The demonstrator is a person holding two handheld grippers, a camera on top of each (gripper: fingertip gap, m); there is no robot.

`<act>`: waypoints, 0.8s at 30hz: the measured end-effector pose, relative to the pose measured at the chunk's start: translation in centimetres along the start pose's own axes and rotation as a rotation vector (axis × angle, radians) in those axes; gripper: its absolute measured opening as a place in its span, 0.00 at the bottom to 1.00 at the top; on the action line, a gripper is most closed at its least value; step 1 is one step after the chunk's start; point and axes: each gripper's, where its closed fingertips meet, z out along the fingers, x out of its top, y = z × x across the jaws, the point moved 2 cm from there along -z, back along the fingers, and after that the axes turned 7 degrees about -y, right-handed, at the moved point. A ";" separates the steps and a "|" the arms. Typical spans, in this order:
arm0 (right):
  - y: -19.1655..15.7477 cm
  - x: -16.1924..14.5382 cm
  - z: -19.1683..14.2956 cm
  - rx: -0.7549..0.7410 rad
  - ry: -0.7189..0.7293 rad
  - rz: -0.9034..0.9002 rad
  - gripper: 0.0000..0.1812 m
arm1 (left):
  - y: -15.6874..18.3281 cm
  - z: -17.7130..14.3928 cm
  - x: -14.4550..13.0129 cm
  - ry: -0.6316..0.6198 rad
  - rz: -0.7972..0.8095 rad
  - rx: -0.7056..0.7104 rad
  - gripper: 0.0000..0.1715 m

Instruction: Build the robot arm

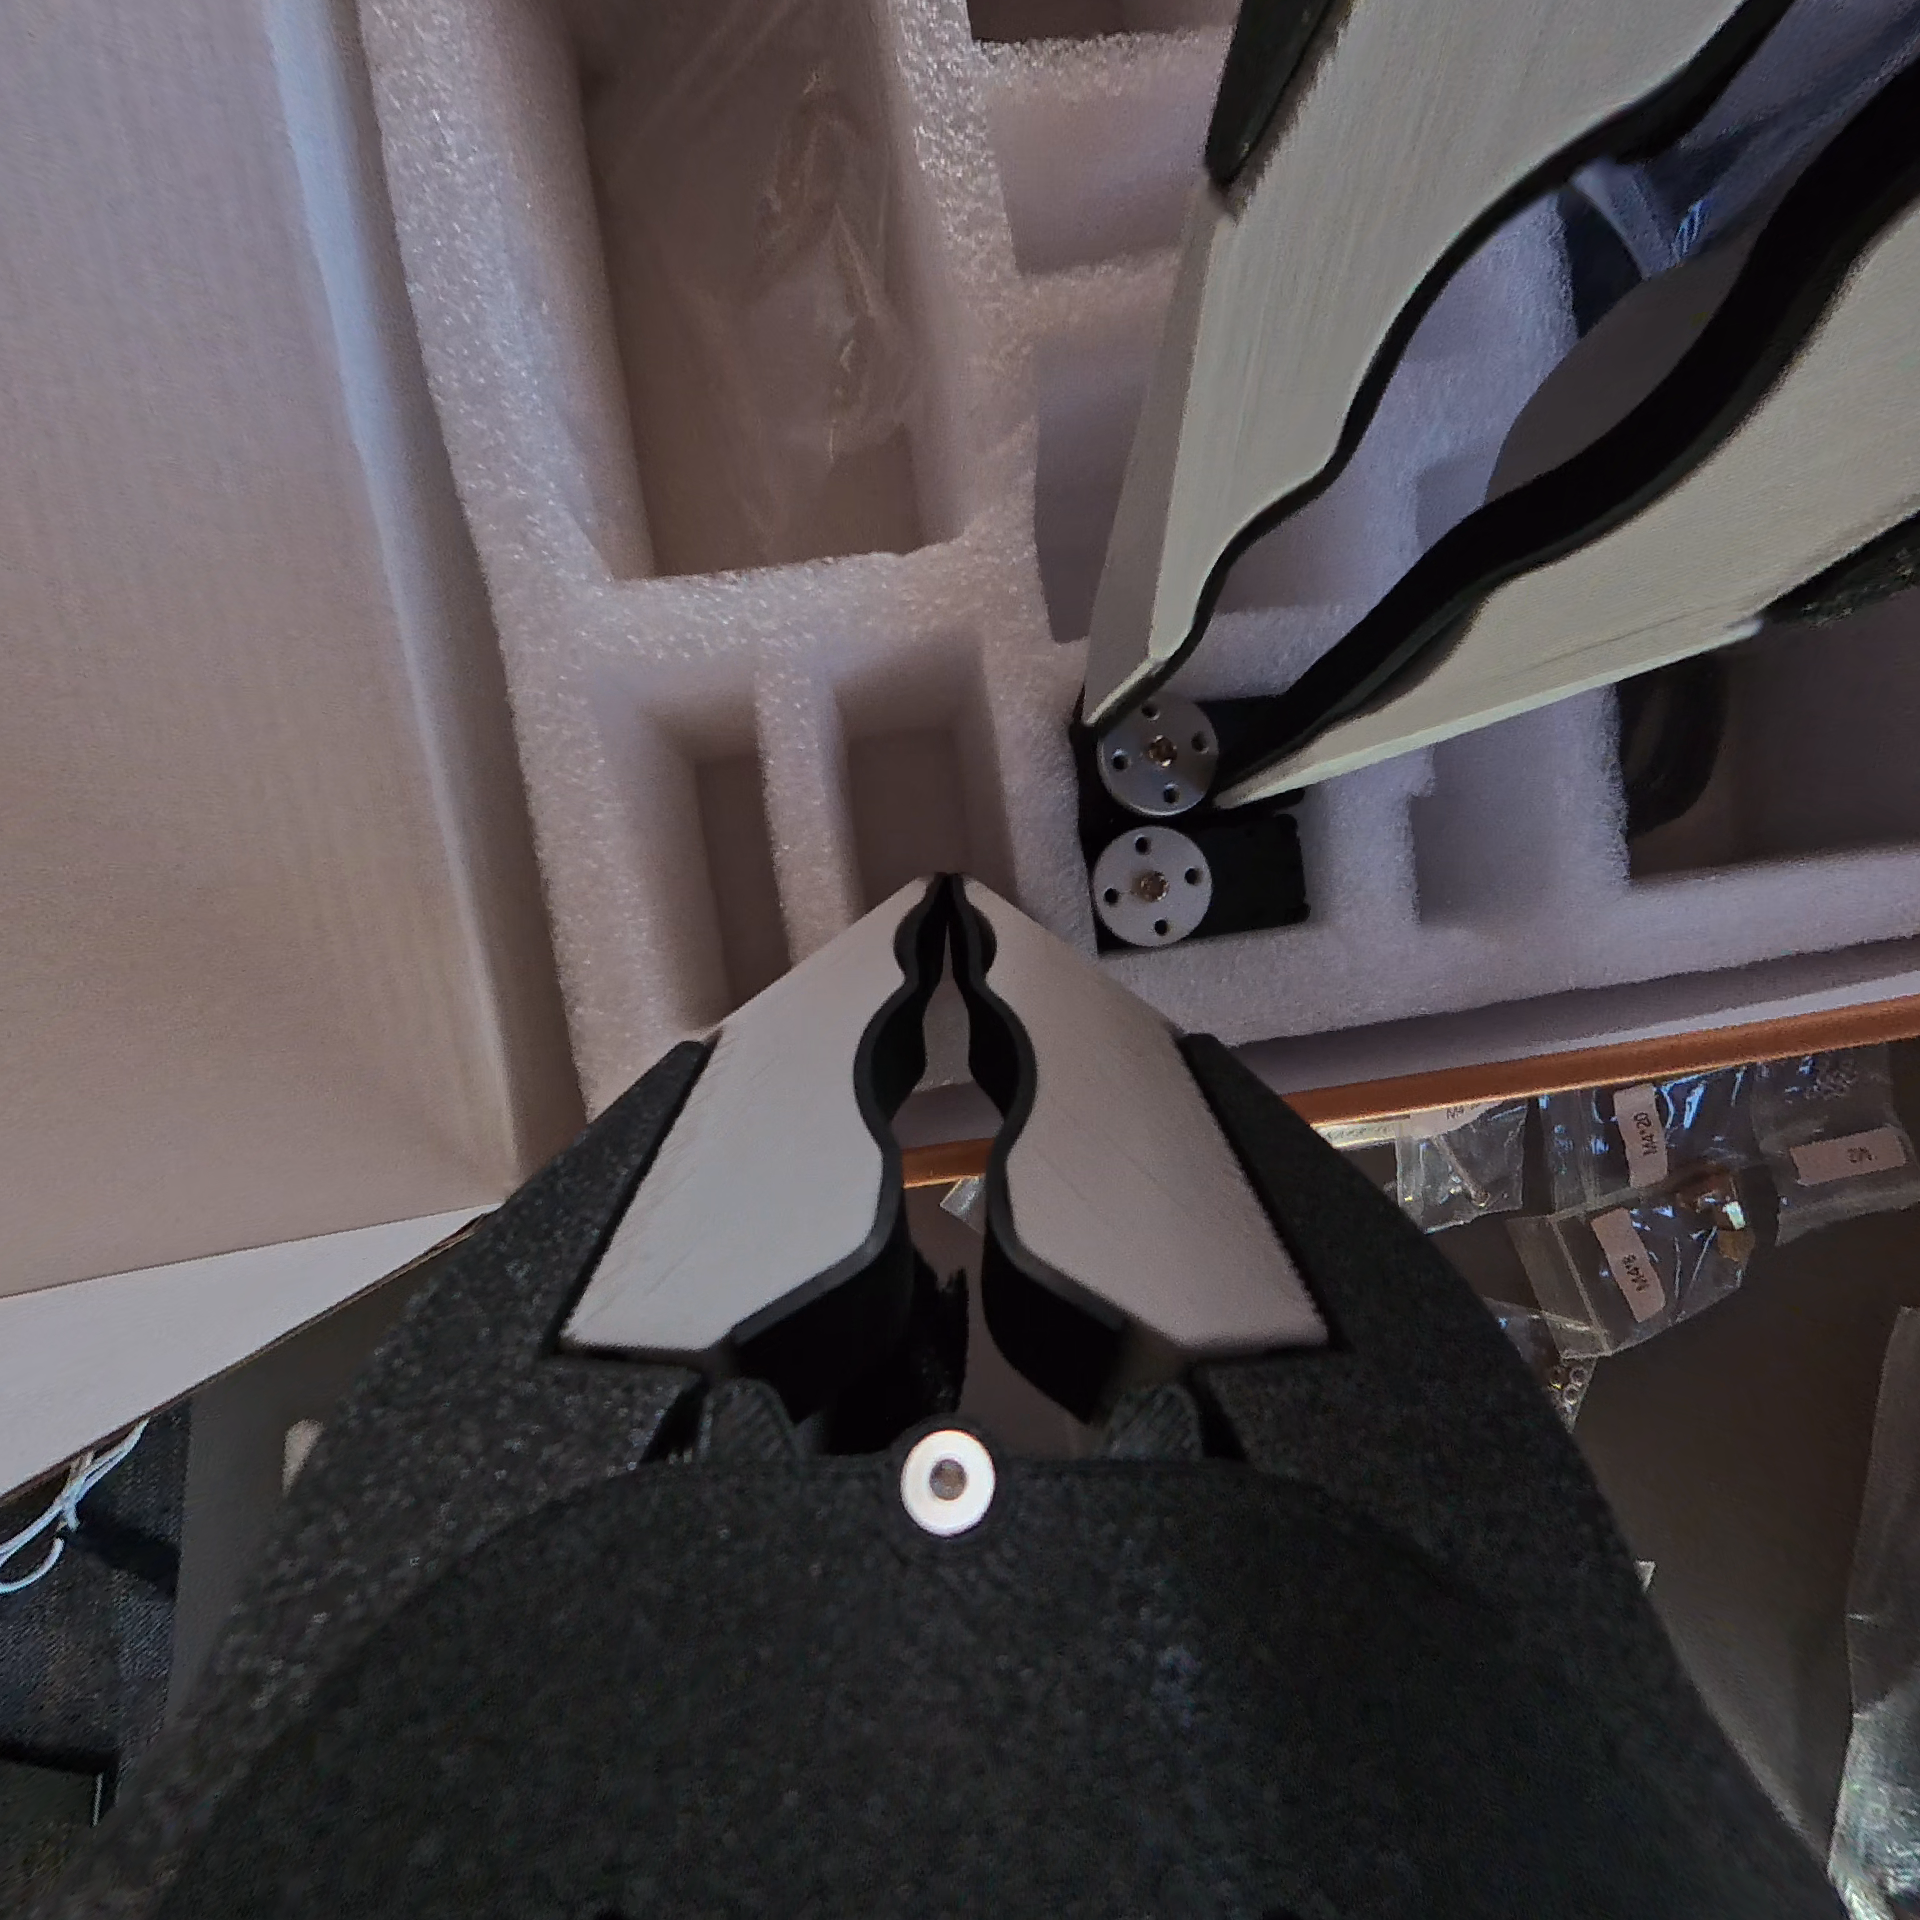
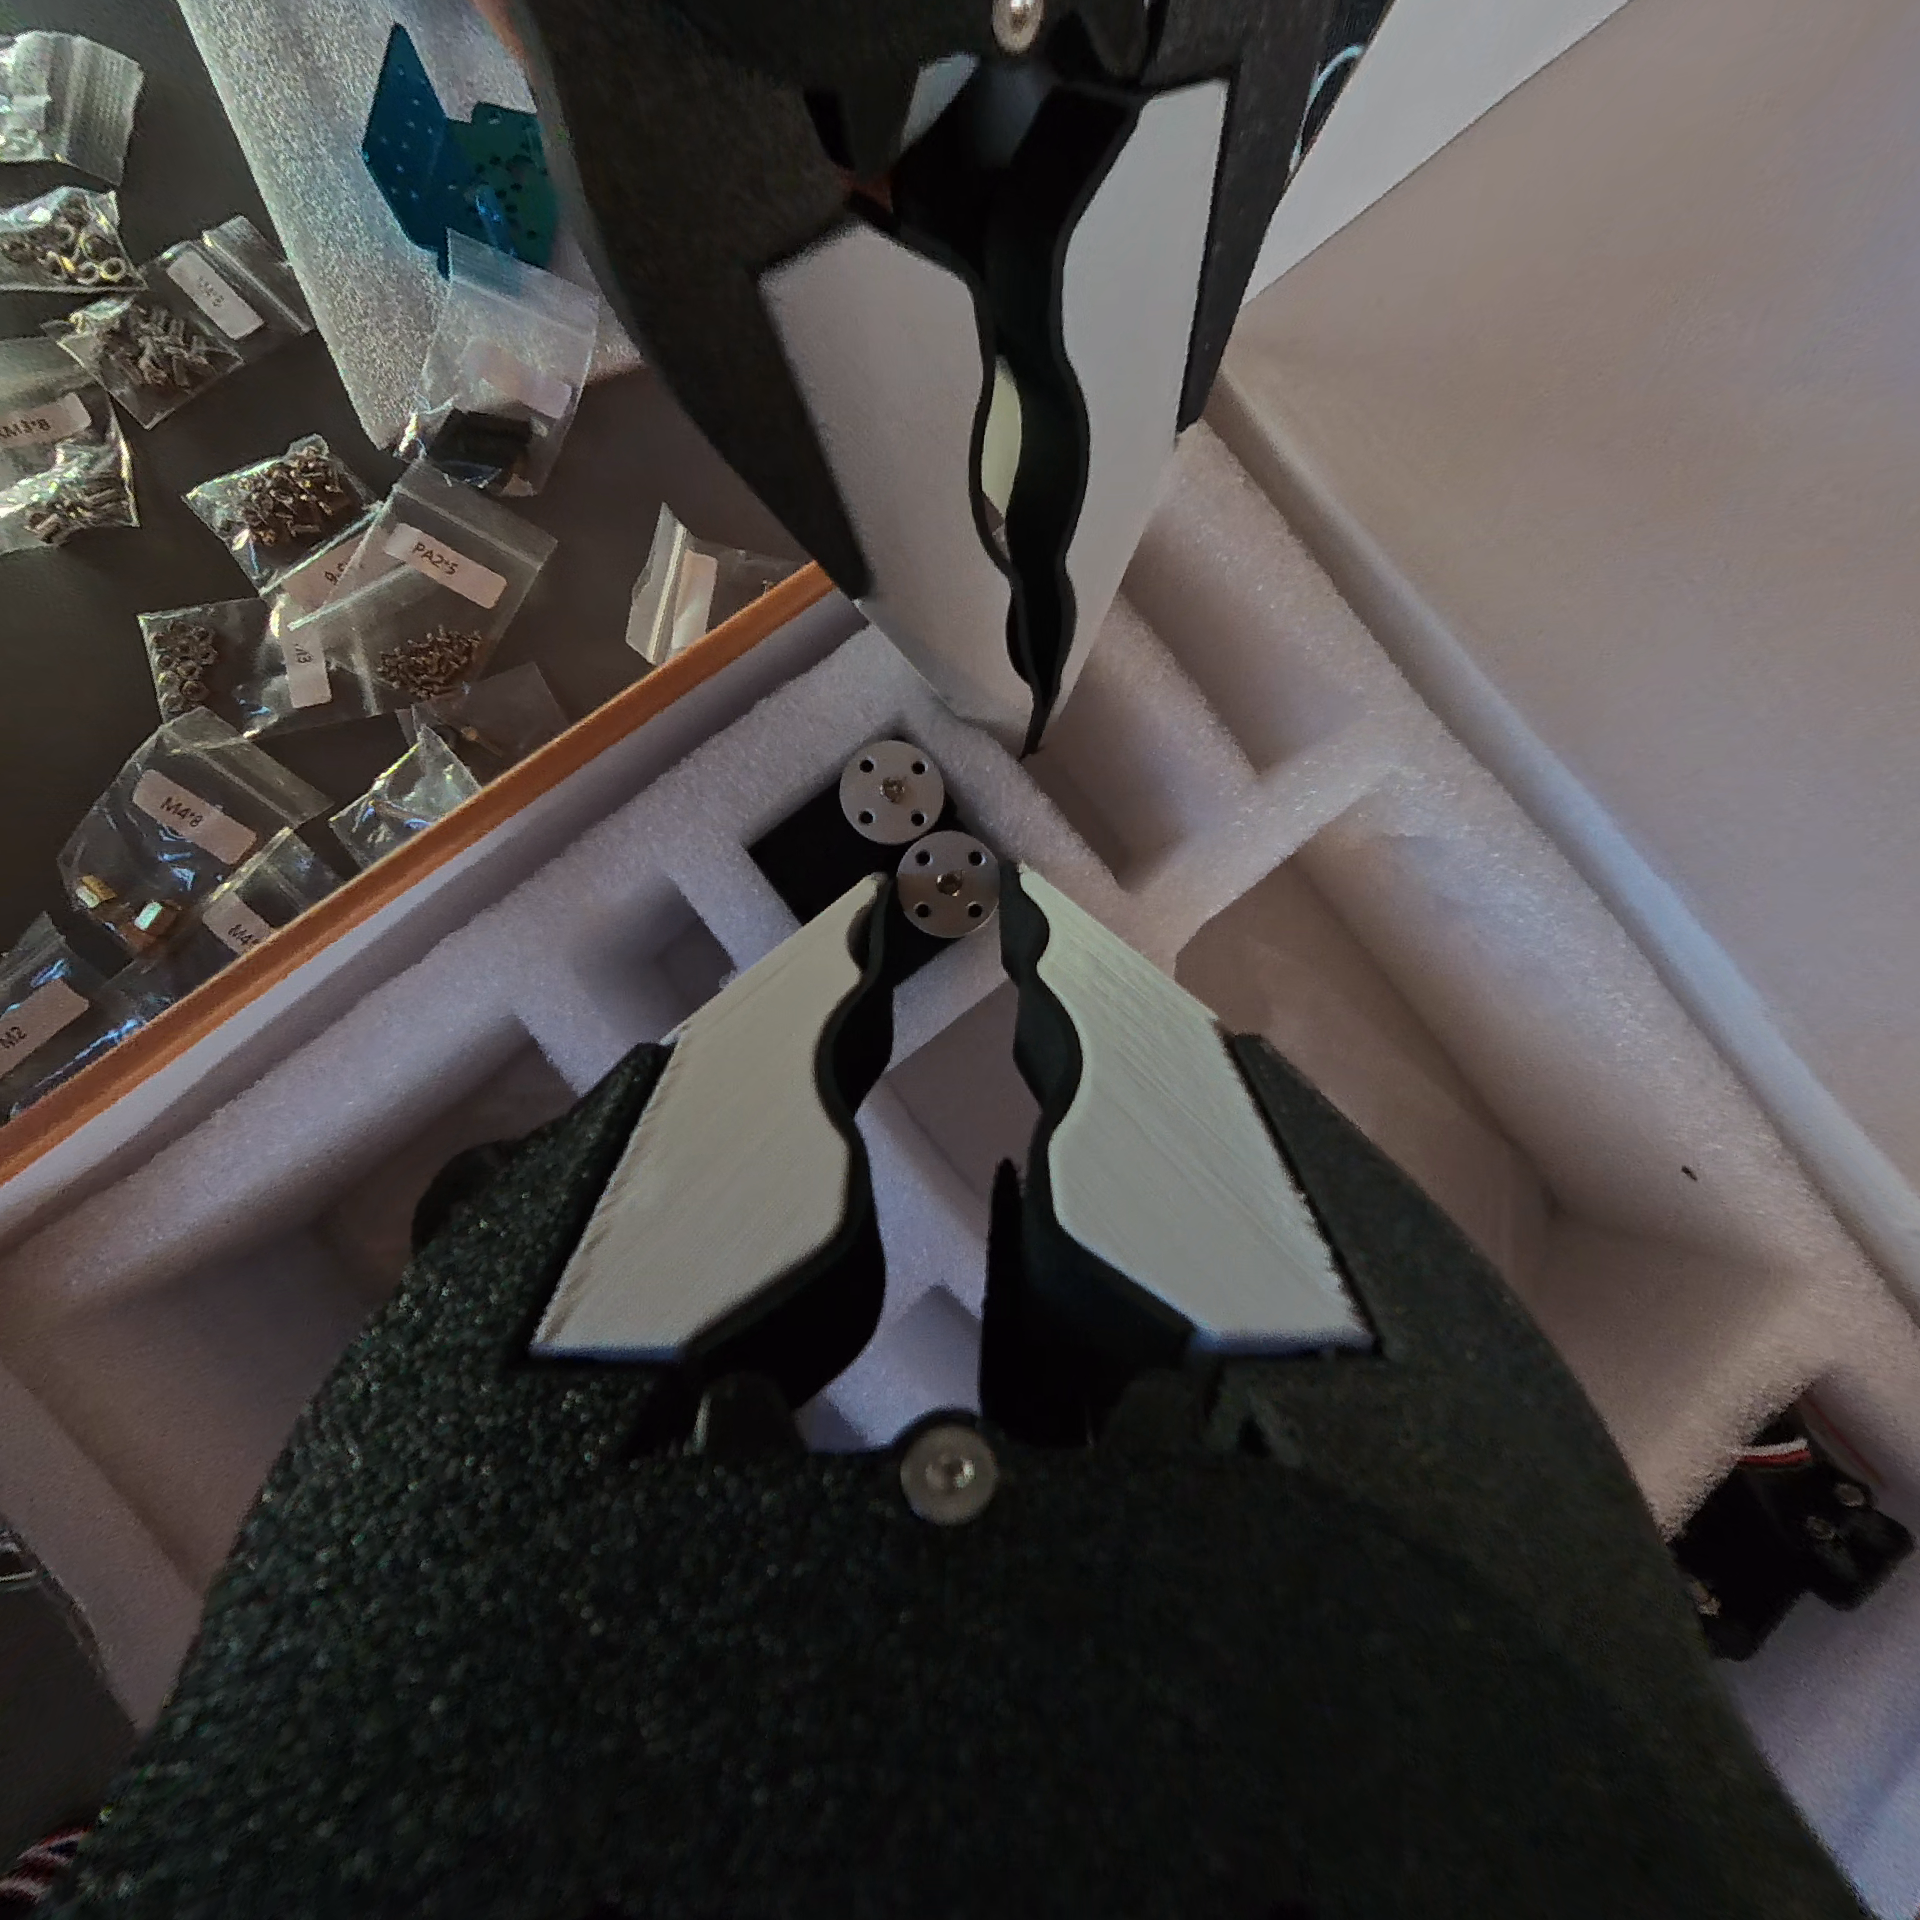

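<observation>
Straddling the nearer of two black motors [image 2: 914, 940] in a white foam tray [image 2: 1226, 644], the right gripper [image 2: 948, 896] has its fingers apart, one each side of the round metal disc [image 2: 948, 881] on top, w/ nothing pinched yet. Left gripper [image 1: 948, 883] is closed & empty, tips on the foam just beside. Motor looks hard, small, snug in its slot; best hold is prob. the body sides. Foam walls crowd it. Little screw bags [image 2: 208, 821] lie outside the tray.
</observation>
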 end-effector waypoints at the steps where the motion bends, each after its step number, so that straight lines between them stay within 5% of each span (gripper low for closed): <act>1: 0.1 0.0 0.0 0.013 0.007 0.017 0.10 | 0.0 0.0 0.0 0.004 -0.001 -0.001 0.00; 6: 2.0 2.2 -2.7 0.012 0.136 0.061 0.00 | 0.2 0.1 -0.2 -0.031 0.020 0.001 0.00; 11: 1.4 0.2 -2.4 0.057 -0.032 0.088 0.00 | 0.0 0.0 -0.1 0.003 -0.004 0.006 0.00; 19: -1.7 -0.1 -0.6 0.100 -0.052 0.463 0.17 | -0.3 -2.3 1.4 0.210 -0.117 -0.141 0.00; 24: -2.3 0.2 0.1 0.027 -0.132 0.581 0.17 | 0.9 -1.5 0.7 0.097 -0.058 -0.174 0.06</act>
